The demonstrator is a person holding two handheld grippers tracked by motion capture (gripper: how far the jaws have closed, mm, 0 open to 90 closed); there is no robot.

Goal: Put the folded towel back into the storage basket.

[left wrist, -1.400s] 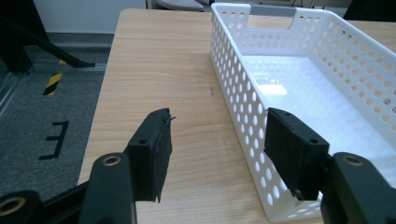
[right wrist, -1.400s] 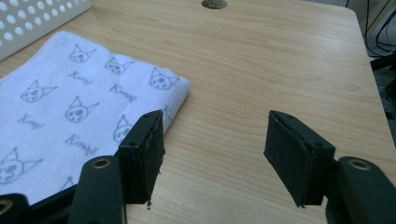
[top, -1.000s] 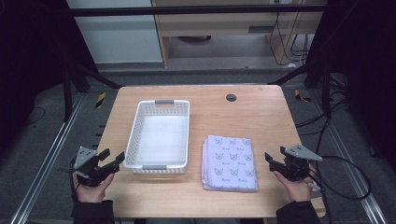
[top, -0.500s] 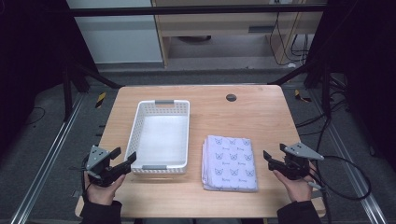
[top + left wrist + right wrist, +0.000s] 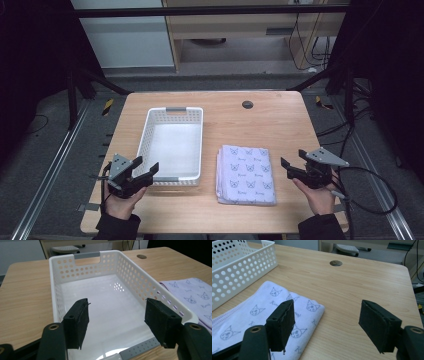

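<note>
White basket [image 5: 172, 145] lies on the wooden worktop [image 5: 280, 122], left of centre, its long axis running from the person's side toward the far edge. One short end, with a grey handle strip, faces the person; the other short end, also with a grey strip above a cut-out grip, points toward the far side. Its walls are perforated with round holes and its floor is bare and glossy.

Just to the right of the basket, apart from it by a narrow strip of wood, lies a folded lilac towel [image 5: 246, 174] printed with small cat faces. Its long axis runs the same way as the basket's, and it sits nearer the person's edge than the basket's far end does.

The left gripper [image 5: 145, 173] hangs at the basket's near left corner, its jaws spread wide and holding nothing; in the left gripper view they stand over the near end of the basket [image 5: 107, 302], looking along its length toward the far handle.

The right gripper [image 5: 290, 169] hovers just right of the towel, jaws also wide apart and empty. In the right gripper view the left jaw stands over the towel's [image 5: 249, 315] corner and the other over bare wood.

A round dark grommet hole [image 5: 247, 104] sits in the worktop toward the far edge.
</note>
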